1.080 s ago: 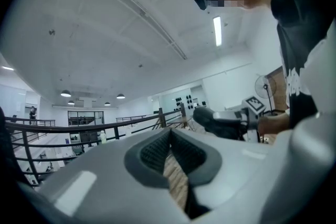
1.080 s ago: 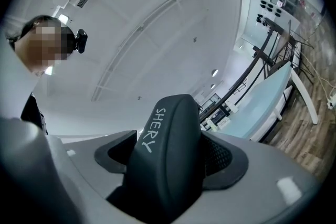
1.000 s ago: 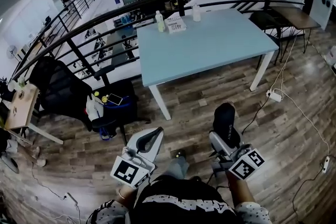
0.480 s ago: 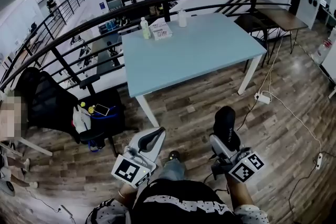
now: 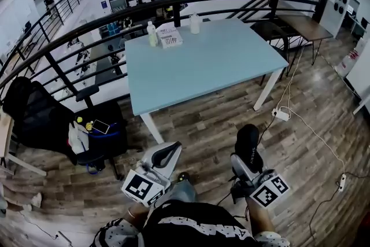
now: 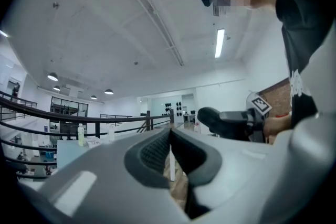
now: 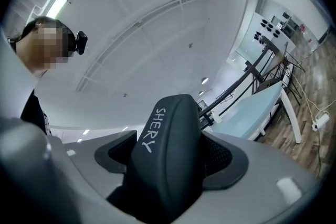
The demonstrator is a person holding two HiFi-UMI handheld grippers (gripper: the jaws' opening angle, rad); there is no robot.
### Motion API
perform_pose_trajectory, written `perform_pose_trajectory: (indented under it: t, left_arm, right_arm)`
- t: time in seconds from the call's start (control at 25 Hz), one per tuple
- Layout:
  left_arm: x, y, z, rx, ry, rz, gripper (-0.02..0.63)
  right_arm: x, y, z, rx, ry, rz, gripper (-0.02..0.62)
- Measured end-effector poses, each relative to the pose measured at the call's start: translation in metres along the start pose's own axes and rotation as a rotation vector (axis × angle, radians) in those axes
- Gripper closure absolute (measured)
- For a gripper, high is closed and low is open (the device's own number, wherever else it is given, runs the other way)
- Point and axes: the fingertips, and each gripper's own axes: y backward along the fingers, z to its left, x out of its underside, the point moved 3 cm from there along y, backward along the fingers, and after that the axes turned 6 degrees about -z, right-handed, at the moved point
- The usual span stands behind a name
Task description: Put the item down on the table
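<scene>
Black SHERY case (image 5: 250,144) is clamped in our right gripper (image 7: 170,162), well apart from the blue table's (image 5: 202,66) near edge; our left gripper (image 6: 169,152) is closed on nothing.

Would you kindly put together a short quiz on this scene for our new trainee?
1. True or false: the black item already lies on the blue table.
2. Which claw grips the item? A) left claw B) right claw
3. Fill in: the left claw's jaws are ____, with nothing between them.
Key: 1 false, as it is held in the air, short of the table; 2 B; 3 shut.
</scene>
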Motion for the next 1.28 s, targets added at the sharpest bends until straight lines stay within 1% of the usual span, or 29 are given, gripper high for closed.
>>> perform_pose_trajectory:
  t: [0.24, 0.44, 0.68, 1.0, 1.28]
  left_arm:
    - [0.013, -0.025, 0.027, 0.021, 0.02, 0.009, 0.606]
    - [0.023, -0.045, 0.055, 0.016, 0.026, 0.023, 0.606]
    - [0.024, -0.067, 0.097, -0.003, 0.032, 0.009, 0.606]
    - [0.028, -0.1, 0.139, 0.023, 0.071, -0.01, 0.606]
    - [0.041, -0.112, 0.181, 0.007, 0.098, -0.003, 0.606]
  right_arm:
    - [0.002, -0.024, -0.019, 0.036, -0.007, -0.003, 0.21]
    - [0.0, -0.058, -0.036, 0.035, -0.007, 0.001, 0.21]
    - [-0.002, -0.099, -0.047, 0.037, 0.0, 0.01, 0.21]
    - [-0.011, -0.14, -0.062, 0.079, 0.022, 0.021, 0.21]
    - [-0.01, -0.171, -0.076, 0.113, 0.044, 0.022, 0.21]
